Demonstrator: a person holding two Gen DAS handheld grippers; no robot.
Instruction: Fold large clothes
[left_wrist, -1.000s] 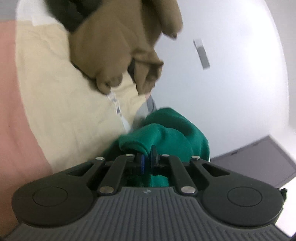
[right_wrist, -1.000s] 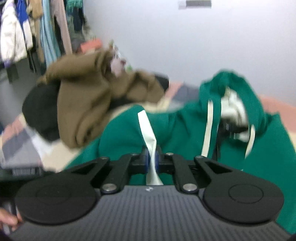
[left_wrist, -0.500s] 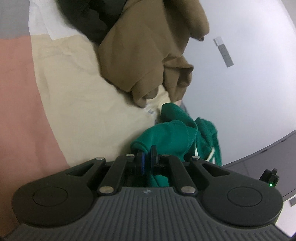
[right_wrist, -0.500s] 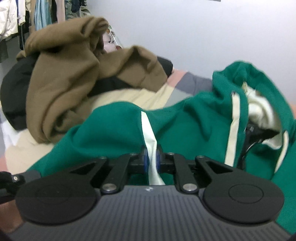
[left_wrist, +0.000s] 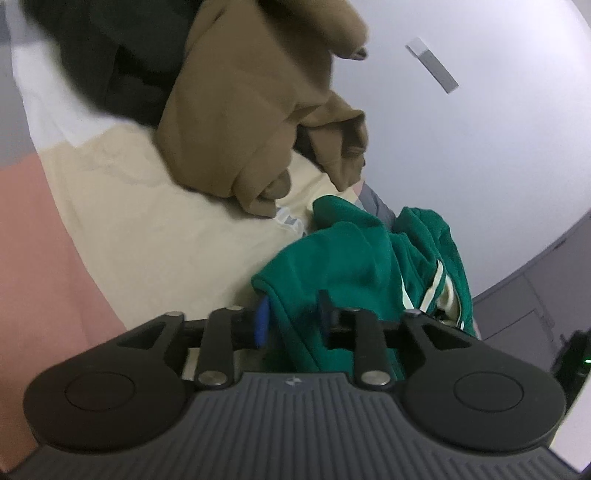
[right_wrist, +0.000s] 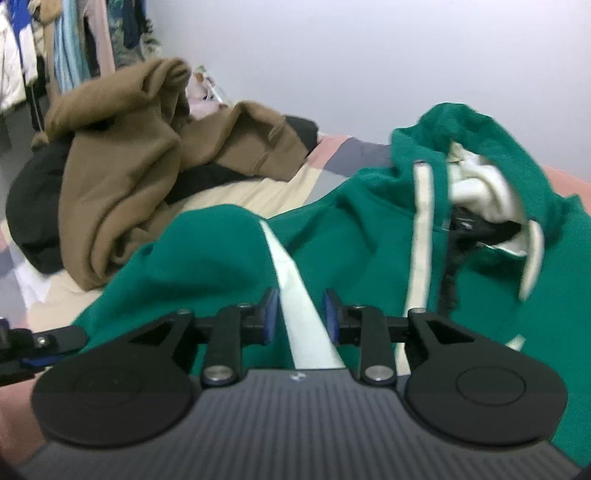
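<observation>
1. Left gripper (left_wrist: 291, 317): jaws apart; a fold of the green hoodie (left_wrist: 351, 258) lies in the gap, not clamped.
2. Right gripper (right_wrist: 300, 314): jaws apart; the hoodie's (right_wrist: 229, 251) white stripe (right_wrist: 303, 314) runs between the pads, which stand clear of it on both sides.
3. Hoodie lies crumpled on the bed (left_wrist: 155, 236), on the cream patch of the cover. In the right view the hood with its pale lining (right_wrist: 480, 184) sits raised at upper right.
4. Brown garment (left_wrist: 251, 103) heaped beyond the hoodie, over a black one (left_wrist: 122, 62); its lower edge is near the hoodie, contact unclear.
5. Clothes rack (right_wrist: 66, 44) at far left in the right view; wall (right_wrist: 369, 55) plain behind the bed.
6. Right view blurred around the hood.
</observation>
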